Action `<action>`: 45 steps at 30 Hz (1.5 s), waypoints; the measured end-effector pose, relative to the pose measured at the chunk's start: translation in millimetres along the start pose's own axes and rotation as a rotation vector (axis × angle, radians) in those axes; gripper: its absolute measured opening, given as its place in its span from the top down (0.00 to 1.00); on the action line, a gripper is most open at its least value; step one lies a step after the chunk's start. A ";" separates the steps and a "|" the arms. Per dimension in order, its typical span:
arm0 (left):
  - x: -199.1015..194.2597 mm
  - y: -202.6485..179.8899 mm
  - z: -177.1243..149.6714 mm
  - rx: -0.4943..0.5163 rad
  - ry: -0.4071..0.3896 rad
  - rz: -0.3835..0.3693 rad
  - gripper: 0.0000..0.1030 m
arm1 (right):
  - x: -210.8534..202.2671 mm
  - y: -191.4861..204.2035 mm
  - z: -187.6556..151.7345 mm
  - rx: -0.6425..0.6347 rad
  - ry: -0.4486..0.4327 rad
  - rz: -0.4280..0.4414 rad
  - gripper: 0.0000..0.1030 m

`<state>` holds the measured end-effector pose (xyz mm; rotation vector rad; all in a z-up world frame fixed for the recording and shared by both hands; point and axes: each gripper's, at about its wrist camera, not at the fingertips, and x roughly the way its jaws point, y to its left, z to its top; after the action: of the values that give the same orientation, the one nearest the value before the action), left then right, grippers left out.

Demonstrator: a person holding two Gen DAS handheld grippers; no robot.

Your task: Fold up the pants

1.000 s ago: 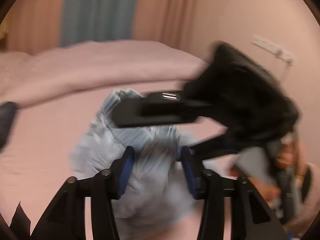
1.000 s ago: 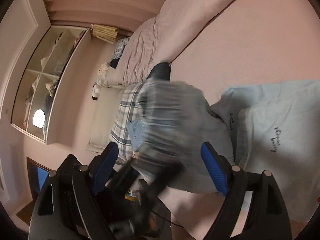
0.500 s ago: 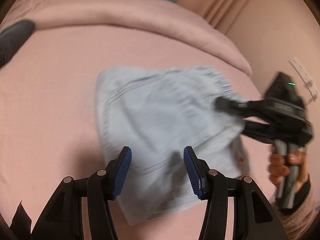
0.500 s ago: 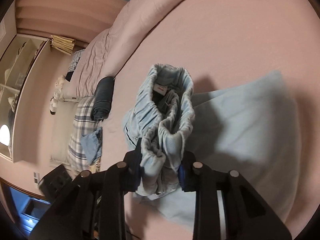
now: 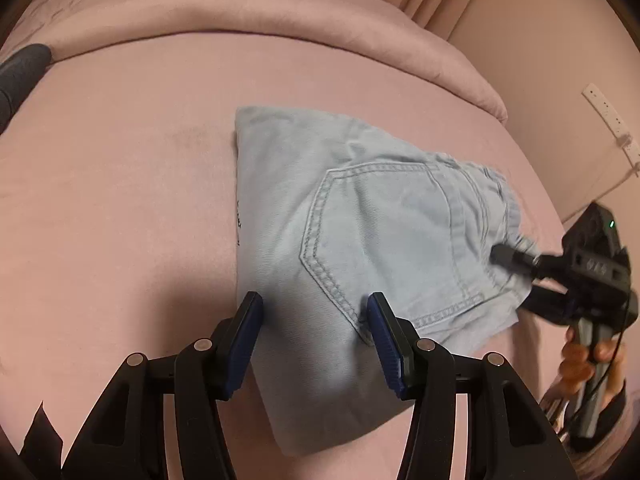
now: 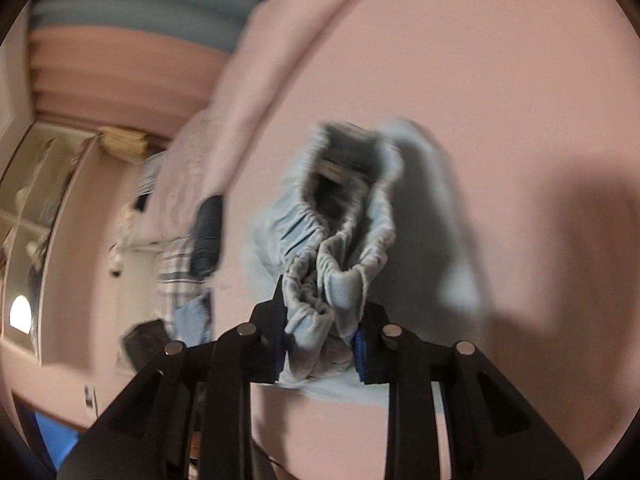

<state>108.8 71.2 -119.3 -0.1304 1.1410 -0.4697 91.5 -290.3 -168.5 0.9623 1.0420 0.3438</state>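
Observation:
Light blue denim pants (image 5: 360,240) lie folded on the pink bed (image 5: 120,200), back pocket up, waistband to the right. My left gripper (image 5: 316,332) is open just above the near part of the pants, holding nothing. My right gripper (image 6: 320,344) is shut on the bunched elastic waistband (image 6: 340,256) of the pants; it also shows in the left wrist view (image 5: 516,258) at the pants' right edge, held by a hand.
A rolled pink duvet (image 5: 280,28) runs along the bed's far side. A dark rolled garment (image 5: 20,72) lies at the far left. Plaid and blue clothes (image 6: 180,280) lie by the bed, shelves (image 6: 40,200) beyond. A white power strip (image 5: 608,116) hangs on the wall.
The pants went from a lifted bundle to lying flat and folded on the bed. My left gripper let them go and opened. My right gripper closed on the waistband and still holds it.

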 end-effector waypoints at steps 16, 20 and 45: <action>-22.4 5.3 -11.7 0.010 -0.052 0.064 0.44 | -42.9 20.2 -9.5 -0.140 -0.144 -0.307 0.52; -27.9 -0.9 -10.6 -0.004 -0.085 0.039 0.44 | -62.1 64.8 -0.1 -0.327 -0.256 -0.332 0.56; -9.4 43.5 -39.6 -0.249 -0.031 -0.233 0.37 | 60.9 130.4 58.4 -0.595 0.125 -0.175 0.46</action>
<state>82.9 119.6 -142.6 -0.4898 1.1557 -0.5284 195.4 -206.5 -89.0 0.3175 1.0434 0.5353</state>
